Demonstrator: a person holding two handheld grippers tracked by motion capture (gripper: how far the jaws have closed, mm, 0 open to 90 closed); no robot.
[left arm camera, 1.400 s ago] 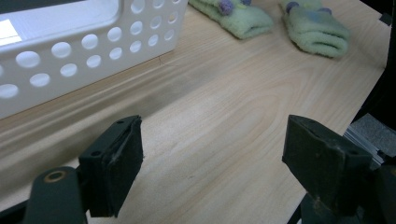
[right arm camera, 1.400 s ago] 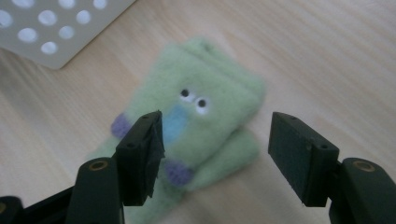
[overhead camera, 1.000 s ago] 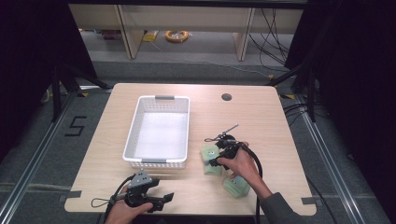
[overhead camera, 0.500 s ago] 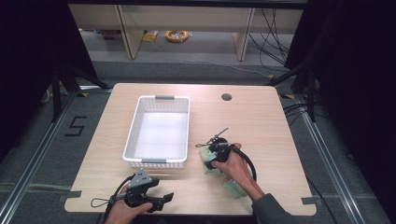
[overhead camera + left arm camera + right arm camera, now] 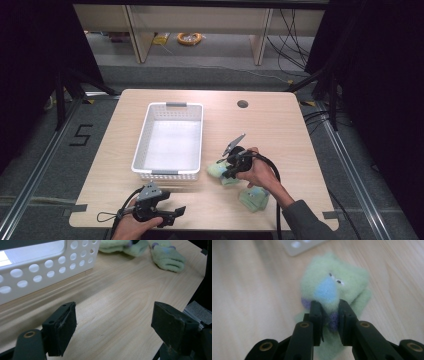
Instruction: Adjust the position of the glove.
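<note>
Nearest, at the table's front edge, left gripper (image 5: 172,214) held in a hand, jaws spread wide over bare light wooden tabletop (image 5: 120,302), nothing between them. Farther in and to the right, right gripper (image 5: 329,312) clamped on a fold of a fluffy pale-green fabric toy with a blue patch and purple spots (image 5: 332,290), toy lying on the table just beside the front right corner of the white perforated plastic basket (image 5: 170,137). A second pale-green fuzzy toy (image 5: 254,199) flat on the wood near the right forearm, apart from the first. Beyond, a round dark hole (image 5: 242,104) in the tabletop near the far edge.
</note>
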